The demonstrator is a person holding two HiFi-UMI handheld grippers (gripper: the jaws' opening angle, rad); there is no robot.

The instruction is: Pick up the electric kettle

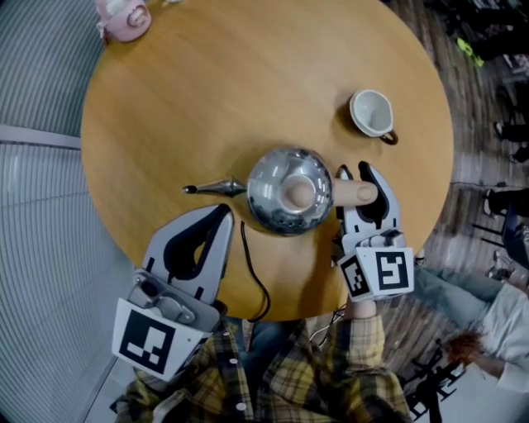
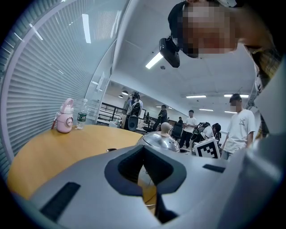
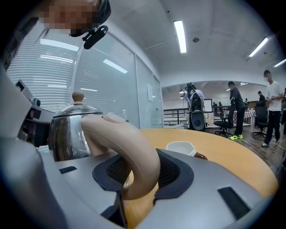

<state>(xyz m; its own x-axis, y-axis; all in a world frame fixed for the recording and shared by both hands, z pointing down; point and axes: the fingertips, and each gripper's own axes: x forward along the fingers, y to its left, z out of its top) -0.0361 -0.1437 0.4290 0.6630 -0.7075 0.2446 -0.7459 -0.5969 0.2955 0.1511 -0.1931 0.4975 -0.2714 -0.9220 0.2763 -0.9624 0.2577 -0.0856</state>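
Far up and left of the shiny domed steel electric kettle, a small pink bottle stands at the edge of the round wooden counter. Just below and left of the kettle, the left tongs hover with their tips pressed together on nothing, beside the black power cord that trails from the kettle toward the person. The kettle sits near the counter's middle, its thin spout pointing left, and appears to rest on the wood. On its right side, the right tongs pinch the beige curved handle, one pad on either side. A white ceramic cup sits up and right of the kettle. The grasp seems made, and only the lift is left.
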